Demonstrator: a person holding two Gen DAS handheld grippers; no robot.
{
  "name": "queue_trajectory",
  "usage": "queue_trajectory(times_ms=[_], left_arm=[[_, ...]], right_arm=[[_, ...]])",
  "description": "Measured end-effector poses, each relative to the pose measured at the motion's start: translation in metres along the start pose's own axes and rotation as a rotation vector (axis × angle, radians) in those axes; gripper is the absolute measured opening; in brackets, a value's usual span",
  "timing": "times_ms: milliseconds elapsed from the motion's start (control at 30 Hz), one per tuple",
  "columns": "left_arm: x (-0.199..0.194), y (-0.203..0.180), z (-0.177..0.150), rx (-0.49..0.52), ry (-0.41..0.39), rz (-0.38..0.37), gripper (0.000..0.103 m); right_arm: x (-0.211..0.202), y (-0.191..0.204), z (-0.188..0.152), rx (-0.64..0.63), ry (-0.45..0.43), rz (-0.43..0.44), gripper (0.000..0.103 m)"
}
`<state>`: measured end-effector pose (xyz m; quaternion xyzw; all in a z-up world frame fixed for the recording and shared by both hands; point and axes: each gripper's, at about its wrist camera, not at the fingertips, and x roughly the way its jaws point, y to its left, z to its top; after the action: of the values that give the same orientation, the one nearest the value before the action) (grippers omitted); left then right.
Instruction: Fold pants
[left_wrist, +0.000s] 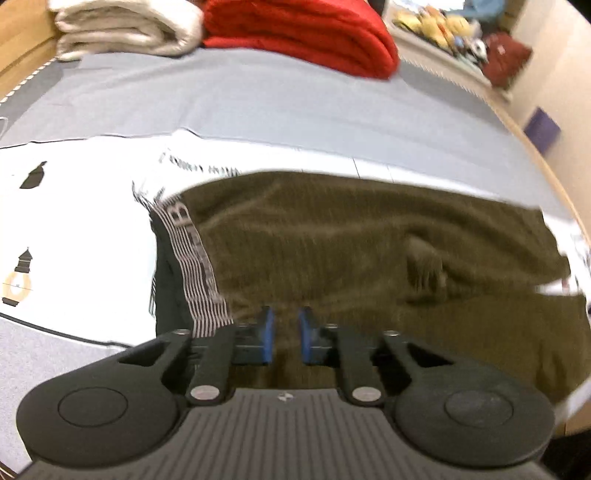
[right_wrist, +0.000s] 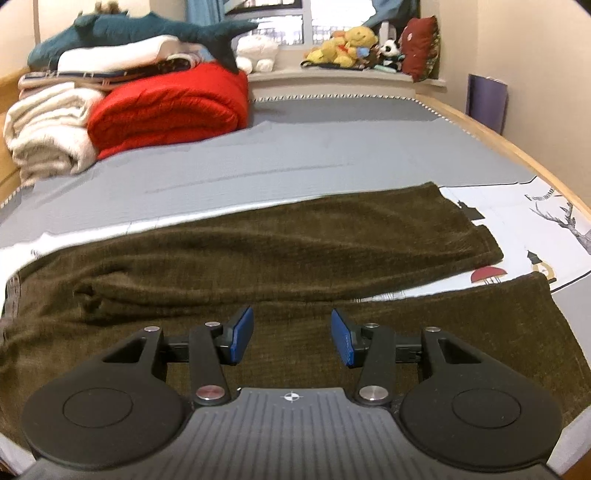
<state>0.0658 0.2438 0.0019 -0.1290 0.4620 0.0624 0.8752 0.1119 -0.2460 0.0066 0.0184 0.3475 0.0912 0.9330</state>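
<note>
pants (left_wrist: 369, 236) waistband left view, cuffs right view

Both views are lit by soft, even indoor light with no hard shadows. The left wrist view is smeared by motion blur across the brown pants (left_wrist: 369, 240) and the white printed sheet (left_wrist: 74, 221), which is washed out to near pure white. The right wrist view is sharper, softening only toward the window (right_wrist: 280, 22). Fisheye distortion bends the bed edges and darkens the corners.
</note>
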Motion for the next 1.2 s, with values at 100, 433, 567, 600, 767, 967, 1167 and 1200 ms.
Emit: queue_trajectory(times_ms=[100, 433, 567, 600, 767, 967, 1167, 1200], left_arm=[[-0.002, -0.003, 0.01, -0.037, -0.04, 0.026, 0.01], [0.01, 0.006, 0.085, -0.311, -0.048, 0.012, 0.01], [0.035, 0.003, 0.097, -0.229, -0.168, 0.057, 0.01], [0.05, 0.004, 0.097, -0.213, -0.137, 0.074, 0.01], [0.09, 0.011, 0.104, -0.164, -0.107, 0.08, 0.013], [0.124, 0.019, 0.114, -0.11, -0.138, 0.144, 0.054], [0.156, 0.018, 0.119, -0.047, -0.101, 0.137, 0.069], [0.16, 0.016, 0.119, -0.026, -0.099, 0.132, 0.07]], right_arm=[[-0.001, -0.002, 0.005, 0.021, -0.027, 0.017, 0.033], [0.013, 0.0, 0.017, 0.048, -0.019, 0.094, 0.022], [0.015, 0.003, 0.022, 0.043, -0.021, 0.109, 0.022], [0.016, 0.003, 0.022, 0.044, -0.018, 0.112, 0.023], [0.023, 0.003, 0.026, 0.037, 0.001, 0.125, 0.023], [0.034, -0.001, 0.027, 0.041, 0.032, 0.122, 0.026], [0.044, -0.004, 0.028, 0.053, 0.063, 0.115, 0.027], [0.045, -0.005, 0.028, 0.055, 0.066, 0.116, 0.027]])
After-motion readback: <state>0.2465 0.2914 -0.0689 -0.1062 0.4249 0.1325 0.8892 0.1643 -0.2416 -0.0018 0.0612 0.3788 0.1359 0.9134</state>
